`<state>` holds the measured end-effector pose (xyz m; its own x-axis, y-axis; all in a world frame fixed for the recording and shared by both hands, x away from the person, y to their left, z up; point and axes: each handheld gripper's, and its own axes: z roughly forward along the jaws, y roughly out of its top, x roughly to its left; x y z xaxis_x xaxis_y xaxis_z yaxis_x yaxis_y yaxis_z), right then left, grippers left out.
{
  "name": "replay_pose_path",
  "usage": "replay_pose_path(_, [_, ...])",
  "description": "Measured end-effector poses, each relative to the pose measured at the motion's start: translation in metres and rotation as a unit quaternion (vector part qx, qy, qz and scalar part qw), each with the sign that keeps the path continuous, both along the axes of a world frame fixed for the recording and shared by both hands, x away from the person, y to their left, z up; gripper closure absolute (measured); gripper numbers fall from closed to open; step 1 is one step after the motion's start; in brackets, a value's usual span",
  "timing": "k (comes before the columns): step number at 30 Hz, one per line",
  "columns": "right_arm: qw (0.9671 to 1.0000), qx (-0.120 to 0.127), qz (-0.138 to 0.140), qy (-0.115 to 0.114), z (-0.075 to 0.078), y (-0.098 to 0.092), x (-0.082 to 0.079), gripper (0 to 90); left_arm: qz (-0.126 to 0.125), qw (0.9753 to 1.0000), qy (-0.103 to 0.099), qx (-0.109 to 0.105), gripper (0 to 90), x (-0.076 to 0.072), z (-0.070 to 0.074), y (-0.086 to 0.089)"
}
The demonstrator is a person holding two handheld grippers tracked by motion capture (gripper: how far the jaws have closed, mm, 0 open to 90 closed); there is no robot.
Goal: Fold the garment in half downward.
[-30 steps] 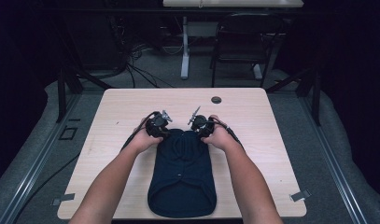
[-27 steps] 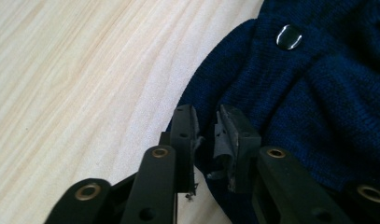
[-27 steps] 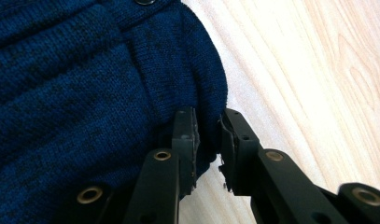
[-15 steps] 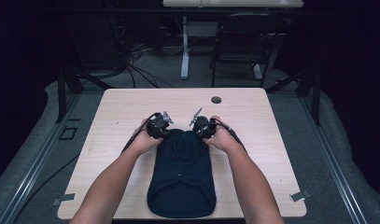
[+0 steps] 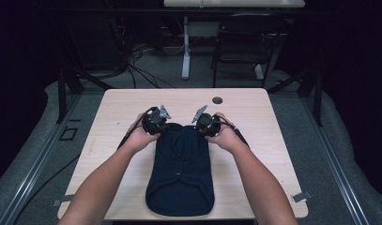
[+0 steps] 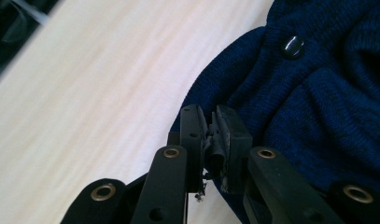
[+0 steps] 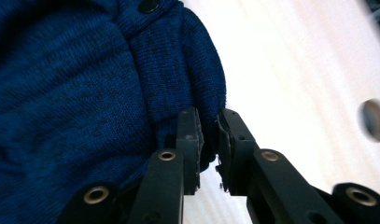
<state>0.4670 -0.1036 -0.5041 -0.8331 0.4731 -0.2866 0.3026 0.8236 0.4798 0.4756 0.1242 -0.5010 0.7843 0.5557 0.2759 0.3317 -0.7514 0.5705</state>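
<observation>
A dark navy knitted sweater lies folded lengthwise on the wooden table, its far end between my two grippers. My left gripper sits at the far left corner; its jaws stand almost together, pinching the knit edge near a dark button. At the far right corner, my right gripper has its jaws shut on a fold of the blue fabric. A button shows at the top of that view.
A small round dark hole marks the table's far side, right of centre, and shows blurred as a hole in the right gripper view. Bare wood lies left and right of the sweater. Beyond the table stand a chair and floor cables.
Both hands have shifted slightly toward the far side and a little apart, keeping hold of the sweater's far corners. The sweater's body has stayed in place.
</observation>
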Motion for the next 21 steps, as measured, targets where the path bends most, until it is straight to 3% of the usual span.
replay_pose_path(10, [0.9966,0.012,-0.007,-0.081,0.061,0.005,0.0,79.9,0.012,0.9974,-0.07,-0.015,82.3,-0.002,0.064,0.008])
replay_pose_path(13, [0.9952,0.026,-0.012,-0.093,0.077,0.006,0.001,80.0,0.001,0.9965,-0.084,0.006,82.4,-0.004,0.077,0.008])
replay_pose_path(16, [0.9933,0.022,-0.011,-0.112,0.089,0.007,0.001,80.1,0.009,0.9943,-0.106,-0.008,82.5,-0.005,0.089,0.01])
replay_pose_path(19, [0.99,0.033,-0.015,-0.136,0.101,0.008,0.0,80.1,0.03,0.9887,-0.145,-0.022,82.5,-0.008,0.098,0.011])
replay_pose_path(21, [0.9848,0.046,-0.025,-0.165,0.11,0.008,-0.003,80.1,0.047,0.9813,-0.185,-0.028,82.5,-0.012,0.104,0.011])
